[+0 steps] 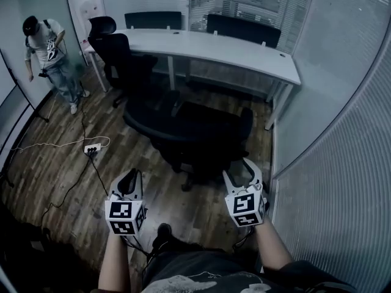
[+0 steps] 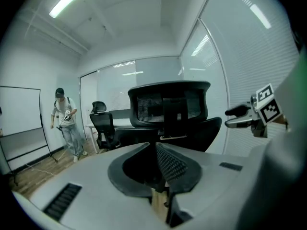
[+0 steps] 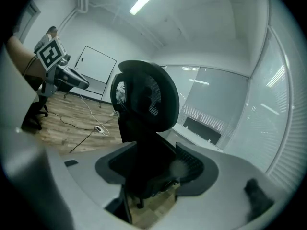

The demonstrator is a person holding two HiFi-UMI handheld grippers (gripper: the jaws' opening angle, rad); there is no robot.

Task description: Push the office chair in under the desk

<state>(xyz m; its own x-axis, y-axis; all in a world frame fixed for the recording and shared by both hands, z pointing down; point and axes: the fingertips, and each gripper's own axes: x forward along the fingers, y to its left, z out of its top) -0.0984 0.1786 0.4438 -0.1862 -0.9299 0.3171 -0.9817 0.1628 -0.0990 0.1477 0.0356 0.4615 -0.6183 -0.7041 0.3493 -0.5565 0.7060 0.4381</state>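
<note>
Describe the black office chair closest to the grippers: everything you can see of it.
The office chair is all black, with a mesh backrest that has a solid spine down its middle, and a padded seat. It stands upright on the wooden floor, out in the room and short of the white desk, not under it, with its back toward the grippers. The open right gripper is close by the backrest; whether it touches can't be told.

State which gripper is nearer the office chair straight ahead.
Right. The right gripper is close by the office chair, at its near edge; the left gripper sits farther off, to its left.
</note>
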